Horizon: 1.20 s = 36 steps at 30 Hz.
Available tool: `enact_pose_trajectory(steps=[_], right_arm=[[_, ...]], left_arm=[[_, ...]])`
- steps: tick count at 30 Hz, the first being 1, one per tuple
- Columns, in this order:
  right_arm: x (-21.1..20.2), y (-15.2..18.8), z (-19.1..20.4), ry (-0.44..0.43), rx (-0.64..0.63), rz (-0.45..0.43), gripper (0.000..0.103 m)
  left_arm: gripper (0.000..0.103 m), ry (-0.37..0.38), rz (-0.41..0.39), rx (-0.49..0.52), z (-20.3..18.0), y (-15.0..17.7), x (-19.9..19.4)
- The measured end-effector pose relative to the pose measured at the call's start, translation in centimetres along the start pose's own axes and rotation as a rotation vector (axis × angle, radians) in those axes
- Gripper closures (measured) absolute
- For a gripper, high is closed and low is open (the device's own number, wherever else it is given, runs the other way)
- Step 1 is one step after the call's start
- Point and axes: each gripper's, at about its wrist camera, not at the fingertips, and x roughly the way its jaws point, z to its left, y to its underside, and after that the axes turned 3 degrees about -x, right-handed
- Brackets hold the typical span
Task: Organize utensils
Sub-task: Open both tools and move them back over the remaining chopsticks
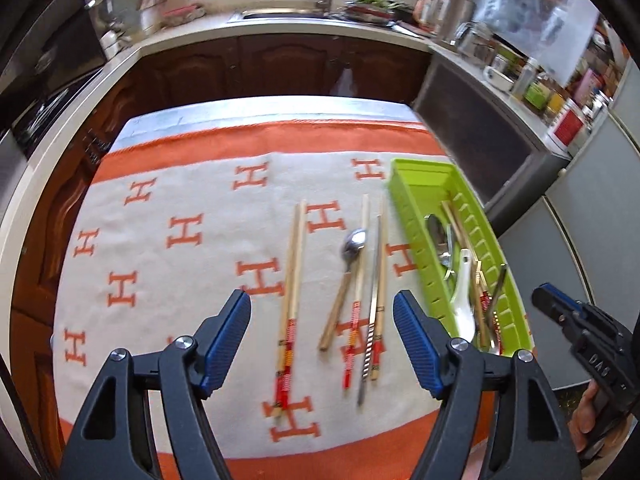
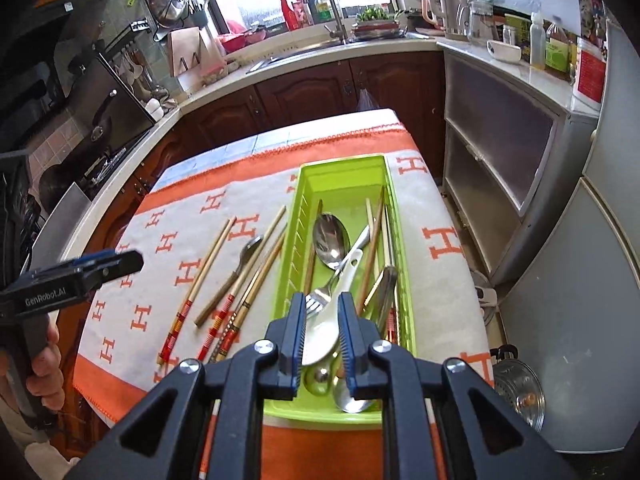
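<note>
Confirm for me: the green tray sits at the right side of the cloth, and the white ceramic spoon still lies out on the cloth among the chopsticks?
Not quite. The white ceramic spoon lies inside the green tray, not on the cloth; both wrist views show it. The tray is at the cloth's right side, and the chopsticks are on the cloth.

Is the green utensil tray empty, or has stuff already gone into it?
Partly filled. The green tray holds a large metal spoon, a white spoon and a fork; more chopsticks lie outside on the cloth.
</note>
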Motion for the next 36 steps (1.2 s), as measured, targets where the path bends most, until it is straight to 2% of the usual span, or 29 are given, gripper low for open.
enact_pose_trajectory(steps=[6,13,17,22,29,32,36], right_arm=[[0.4,-1.8,2.3,-0.071,-0.003,-0.01,0.087],[4.0,-2.9,5.7,-0.16,-0.002,0.069,0.087],[6.6,-2.7,7.6,-0.193,0.0,0.123,0.087],[9.4,-2.1,9.4,-0.198,-0.008,0.161,0.087],[11.6,-1.6,9.7,-0.217,0.013,0.2,0.087],[12.1,-1.6,9.7,-0.225,0.02,0.205,0.087],[12.5,-1.7,9.7,-0.229,0.017,0.208,0.087]], left_arm=[[0.031,-0.067,-0.001,-0.083,4.6,0.4,-0.4],[0.031,-0.099,0.018,-0.098,7.3,0.7,0.9],[0.031,-0.118,0.064,-0.077,7.6,1.1,3.2],[0.031,-0.072,0.139,-0.055,7.4,1.7,6.5],[0.031,-0.054,0.175,0.004,6.0,2.2,9.2],[0.036,-0.05,0.184,0.027,5.5,2.3,9.9],[0.047,-0.041,0.2,0.041,5.3,2.2,10.9]])
